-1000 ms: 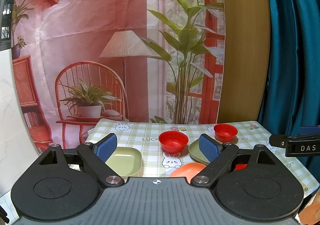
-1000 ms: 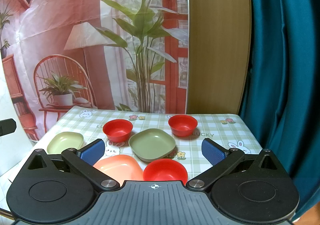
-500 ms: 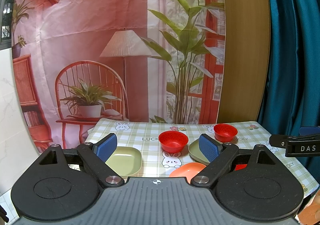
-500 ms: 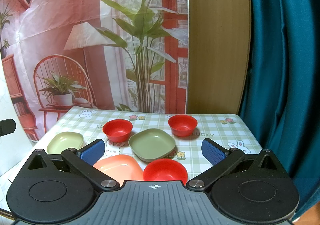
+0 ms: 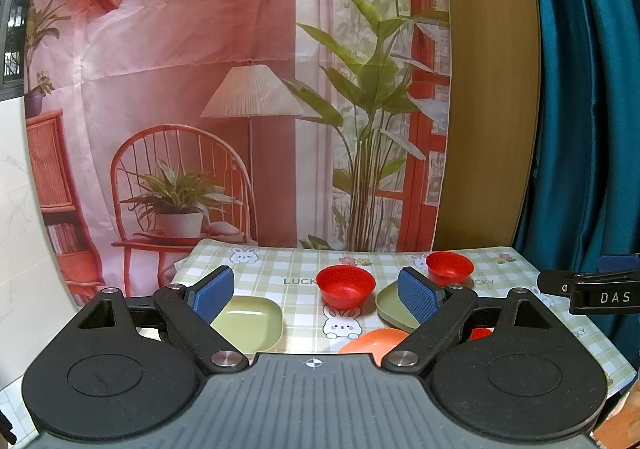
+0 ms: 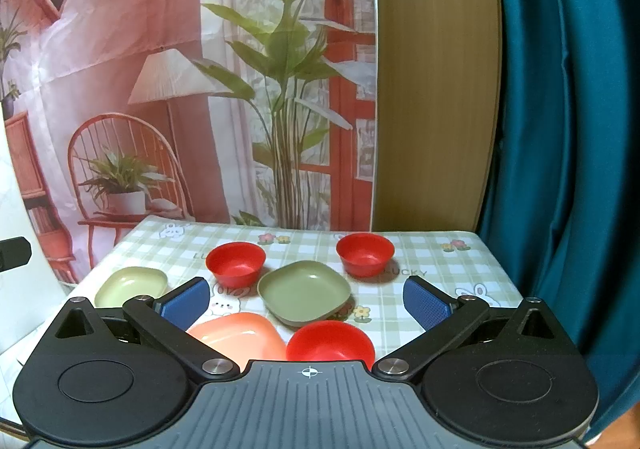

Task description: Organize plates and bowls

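Both pairs of tongs hang above the near edge of the tabletop (image 6: 440,269), which is covered by a green-checked cloth printed with rabbits and flowers. The left tongs (image 5: 316,295) are spread wide with nothing between their blue pads, and the right tongs (image 6: 307,303) are spread just as wide and equally empty.

From the right-hand camera the crockery is laid out clearly. A dark green plate (image 6: 304,292) sits in the middle of the cloth. Behind it to the left stands a red bowl (image 6: 235,263), and behind it to the right a second red bowl (image 6: 365,253); both stand apart from the plate. A third red bowl (image 6: 330,341) is nearest the camera, just in front of the green plate, with an orange plate (image 6: 240,335) close beside it on the left. Off at the left edge lies a pale green plate (image 6: 131,286), well apart from the rest.

A printed backdrop (image 6: 180,69) of a chair, lamp and plant hangs behind, with a teal curtain (image 6: 568,129) to the right.
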Available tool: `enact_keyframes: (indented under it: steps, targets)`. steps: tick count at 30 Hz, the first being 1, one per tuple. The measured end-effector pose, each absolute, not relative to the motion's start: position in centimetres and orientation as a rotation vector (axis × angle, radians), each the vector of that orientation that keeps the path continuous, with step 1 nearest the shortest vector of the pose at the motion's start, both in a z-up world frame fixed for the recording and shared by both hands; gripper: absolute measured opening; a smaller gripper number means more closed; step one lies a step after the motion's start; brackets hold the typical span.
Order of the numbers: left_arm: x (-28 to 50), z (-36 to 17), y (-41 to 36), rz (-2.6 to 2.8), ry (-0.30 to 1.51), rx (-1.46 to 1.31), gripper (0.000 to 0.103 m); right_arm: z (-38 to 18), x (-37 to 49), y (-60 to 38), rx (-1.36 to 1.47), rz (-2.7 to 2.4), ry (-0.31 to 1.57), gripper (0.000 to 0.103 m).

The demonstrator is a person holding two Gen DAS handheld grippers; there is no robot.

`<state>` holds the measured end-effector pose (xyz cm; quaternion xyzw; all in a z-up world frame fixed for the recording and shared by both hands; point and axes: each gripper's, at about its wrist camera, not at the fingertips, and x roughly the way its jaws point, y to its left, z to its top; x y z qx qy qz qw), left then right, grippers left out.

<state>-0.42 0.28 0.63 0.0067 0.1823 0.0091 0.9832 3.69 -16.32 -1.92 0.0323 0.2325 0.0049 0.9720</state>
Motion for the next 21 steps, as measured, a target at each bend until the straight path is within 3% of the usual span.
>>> enact_keyframes:
  steps: [21]
  targets:
    - [-0.68, 0.49, 0.4, 0.015, 0.351, 0.007, 0.09, -1.25, 3.6, -16.32, 0.066, 0.01, 0.462, 0.103]
